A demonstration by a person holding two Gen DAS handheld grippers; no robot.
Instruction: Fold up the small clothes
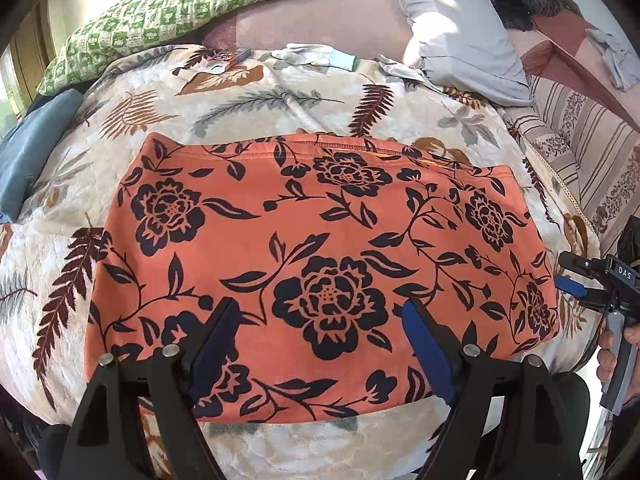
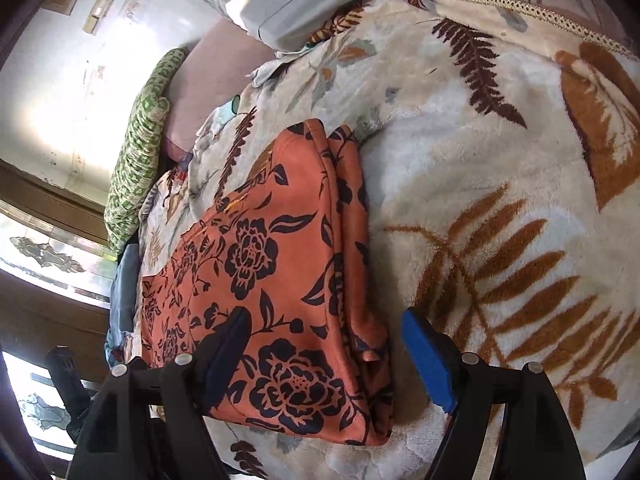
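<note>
An orange garment with a dark floral print (image 1: 320, 248) lies folded into a wide rectangle on a cream blanket with leaf patterns (image 1: 248, 104). My left gripper (image 1: 320, 312) hovers open over the garment's near half, nothing between its fingers. In the left wrist view my right gripper (image 1: 568, 272) shows at the garment's right end, held by a hand. From the right wrist view the garment (image 2: 280, 272) shows stacked layers along its right edge. There my right gripper (image 2: 324, 324) stands open above that near corner, gripping nothing.
A green checked pillow (image 1: 168, 12) and a grey pillow (image 1: 460, 32) lie at the bed's far side. A blue cloth (image 1: 32, 152) sits at the left. A pale small garment (image 1: 316, 56) lies beyond the orange one. A striped cushion (image 1: 580, 148) is at the right.
</note>
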